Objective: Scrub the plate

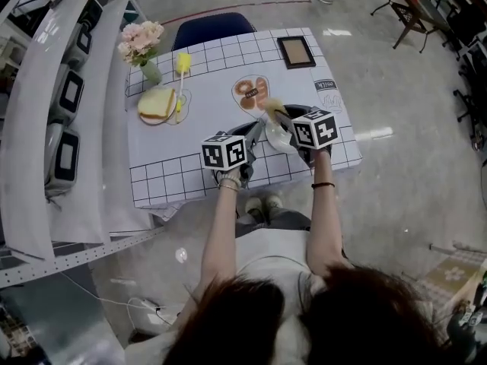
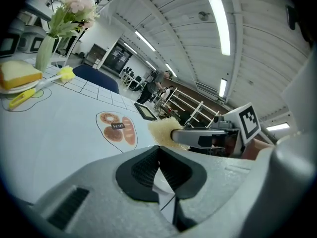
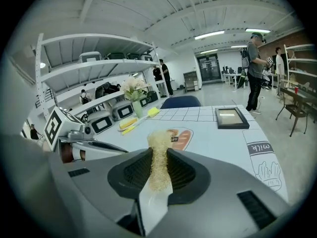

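Note:
A small white plate (image 1: 280,140) is held tilted above the table's front edge, and my left gripper (image 1: 257,131) is shut on its rim. In the left gripper view the thin white plate edge (image 2: 161,190) sits pinched between the jaws of my left gripper (image 2: 159,175). My right gripper (image 1: 275,115) is shut on a straw-coloured fibrous scrubber (image 1: 269,106). The scrubber (image 3: 158,150) pokes up out of the jaws of my right gripper (image 3: 158,165). It hovers at the plate's upper edge; whether it touches is hidden.
The gridded white table (image 1: 205,90) carries a bread slice on a plate (image 1: 156,105), a yellow brush (image 1: 183,63), a flower vase (image 1: 144,48), a picture frame (image 1: 295,52) and a printed doughnut mat (image 1: 251,90). A blue chair (image 1: 213,29) stands behind; shelving (image 1: 46,112) is at left.

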`<state>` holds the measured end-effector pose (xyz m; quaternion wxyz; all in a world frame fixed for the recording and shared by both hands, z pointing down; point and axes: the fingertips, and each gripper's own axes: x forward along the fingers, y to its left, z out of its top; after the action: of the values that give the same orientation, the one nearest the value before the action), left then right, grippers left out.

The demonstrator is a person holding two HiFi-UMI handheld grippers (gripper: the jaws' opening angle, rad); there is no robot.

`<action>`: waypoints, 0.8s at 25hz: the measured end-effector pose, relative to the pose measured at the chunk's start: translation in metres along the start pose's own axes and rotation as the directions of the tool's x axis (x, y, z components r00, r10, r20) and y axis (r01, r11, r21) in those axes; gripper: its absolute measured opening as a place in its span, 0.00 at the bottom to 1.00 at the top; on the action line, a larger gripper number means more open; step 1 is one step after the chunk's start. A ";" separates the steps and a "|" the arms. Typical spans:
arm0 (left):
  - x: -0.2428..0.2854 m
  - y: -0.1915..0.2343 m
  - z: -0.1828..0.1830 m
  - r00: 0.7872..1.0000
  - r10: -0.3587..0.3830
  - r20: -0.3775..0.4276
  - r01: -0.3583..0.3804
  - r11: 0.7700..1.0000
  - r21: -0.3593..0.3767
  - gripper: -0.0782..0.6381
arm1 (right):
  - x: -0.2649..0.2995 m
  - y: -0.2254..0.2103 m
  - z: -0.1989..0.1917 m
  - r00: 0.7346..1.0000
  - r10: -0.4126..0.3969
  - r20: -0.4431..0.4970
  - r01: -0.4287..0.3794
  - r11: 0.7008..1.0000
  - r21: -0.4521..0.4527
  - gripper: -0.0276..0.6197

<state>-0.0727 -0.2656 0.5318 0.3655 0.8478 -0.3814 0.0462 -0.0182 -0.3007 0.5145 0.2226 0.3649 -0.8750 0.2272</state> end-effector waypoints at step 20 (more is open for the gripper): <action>0.025 0.000 -0.025 0.998 0.060 -0.006 -0.060 0.995 -0.081 0.12 | 0.015 -0.020 -0.035 0.981 0.086 -0.175 -0.096 0.994 -0.053 0.17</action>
<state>-0.0504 -0.2645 0.5589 0.3987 0.8204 -0.4076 0.0433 -0.0051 -0.3015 0.5549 0.2980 0.2965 -0.8747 0.2411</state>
